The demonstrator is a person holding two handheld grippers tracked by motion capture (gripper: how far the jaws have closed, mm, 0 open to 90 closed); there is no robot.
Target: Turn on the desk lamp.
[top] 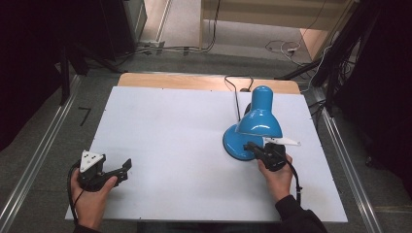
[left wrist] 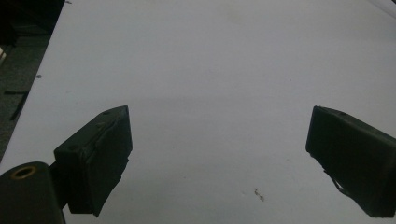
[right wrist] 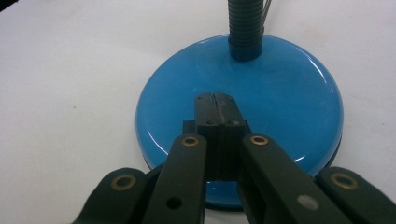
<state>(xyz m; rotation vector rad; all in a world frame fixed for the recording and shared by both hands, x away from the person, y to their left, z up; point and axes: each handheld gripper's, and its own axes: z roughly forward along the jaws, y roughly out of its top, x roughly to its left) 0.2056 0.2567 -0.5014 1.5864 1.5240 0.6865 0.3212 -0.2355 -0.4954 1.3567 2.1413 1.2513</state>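
A blue desk lamp (top: 260,115) stands at the right of the white board, its shade bent over its round base (right wrist: 280,93). A ribbed blue neck (right wrist: 246,28) rises from the back of the base. My right gripper (top: 251,146) is shut, its jaws pressed together with nothing between them. Its tips (right wrist: 215,99) lie over the front part of the base; whether they touch it I cannot tell. My left gripper (top: 124,170) rests at the board's front left. Its jaws (left wrist: 215,135) stand wide open over bare white surface.
The white board (top: 170,136) lies on a wooden table (top: 194,80). The lamp's black cord (top: 236,94) runs off the far edge. A white strip (top: 284,141) sticks out to the right under the shade. Metal rails (top: 350,165) flank the table, with cables on the floor behind.
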